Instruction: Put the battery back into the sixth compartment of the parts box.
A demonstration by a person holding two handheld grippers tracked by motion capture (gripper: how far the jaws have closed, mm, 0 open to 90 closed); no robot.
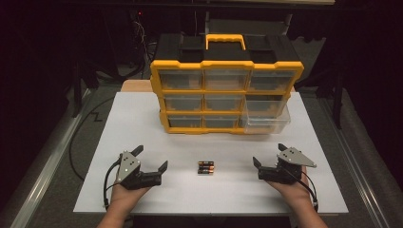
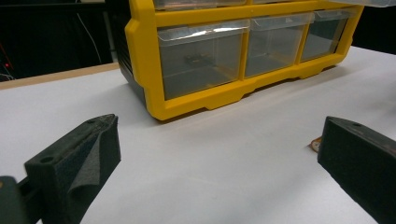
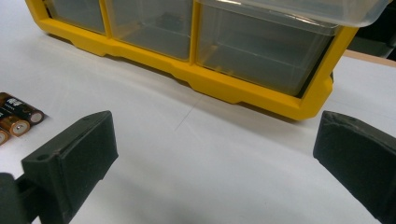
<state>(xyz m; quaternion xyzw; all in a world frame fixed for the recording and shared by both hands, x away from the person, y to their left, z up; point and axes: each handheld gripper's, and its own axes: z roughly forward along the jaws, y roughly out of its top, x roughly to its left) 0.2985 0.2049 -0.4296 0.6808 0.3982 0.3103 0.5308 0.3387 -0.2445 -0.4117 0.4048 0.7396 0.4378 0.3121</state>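
Observation:
Three batteries (image 1: pixel 206 167) with black and copper wraps lie side by side on the white tabletop (image 1: pixel 133 123), midway between my two grippers. My left gripper (image 1: pixel 152 156) rests in a hand to their left, jaws wide open and empty. My right gripper (image 1: pixel 268 153) is held to their right, also open and empty. The left gripper view has its jaws (image 2: pixel 215 154) spread, with a battery tip (image 2: pixel 316 144) peeking past the right jaw. In the right gripper view the open jaws (image 3: pixel 215 149) face the cabinet, and the batteries (image 3: pixel 16 119) lie at the far left.
A yellow and black organizer (image 1: pixel 226 95) with clear drawers and a carry handle stands at the back centre. Its middle-right drawer (image 1: pixel 266 118) is pulled out toward me, overhanging the bottom row. The same drawer (image 3: pixel 327 9) is seen above the yellow frame (image 3: pixel 261 93). Dark floor surrounds the table.

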